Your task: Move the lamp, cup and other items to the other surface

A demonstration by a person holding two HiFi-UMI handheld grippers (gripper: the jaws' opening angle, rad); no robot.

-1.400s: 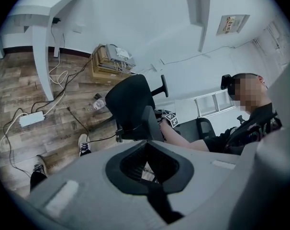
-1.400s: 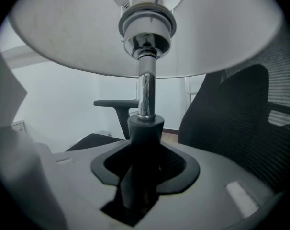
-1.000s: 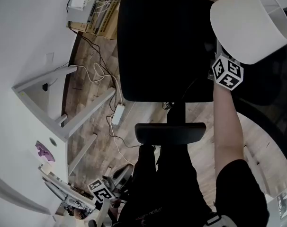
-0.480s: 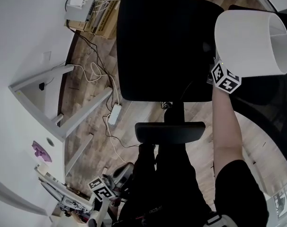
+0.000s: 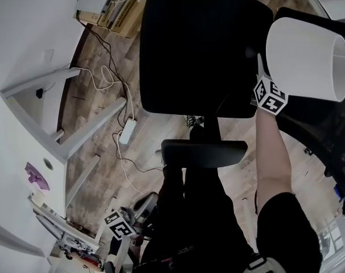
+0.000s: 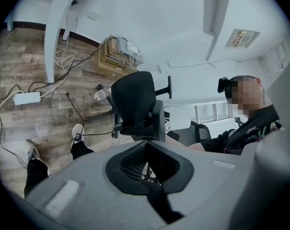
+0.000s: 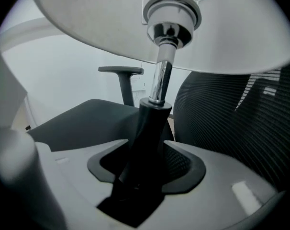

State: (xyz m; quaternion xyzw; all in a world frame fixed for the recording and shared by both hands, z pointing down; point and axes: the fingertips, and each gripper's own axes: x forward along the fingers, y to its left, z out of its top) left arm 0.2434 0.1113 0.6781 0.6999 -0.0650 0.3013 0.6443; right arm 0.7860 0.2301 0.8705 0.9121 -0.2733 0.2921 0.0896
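wood floor (image 5: 98,95) and a black office chair (image 5: 201,50) filled the room below. right gripper (image 7: 147,150) clasped the lamp (image 5: 300,61) by its black stem, jaws just easing wider around it, white shade right beside the chair. left gripper (image 6: 146,145) was pinched closed on nothing.

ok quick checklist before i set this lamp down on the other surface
1. lamp stem sits in the right gripper: ok, though its fingers have just been opening
2. firm hold on the stem: cannot tell
3. lamp base and landing spot in view: not ok, neither shows
4. shade clear of the black chair: cannot tell
5. left gripper shut and empty: ok
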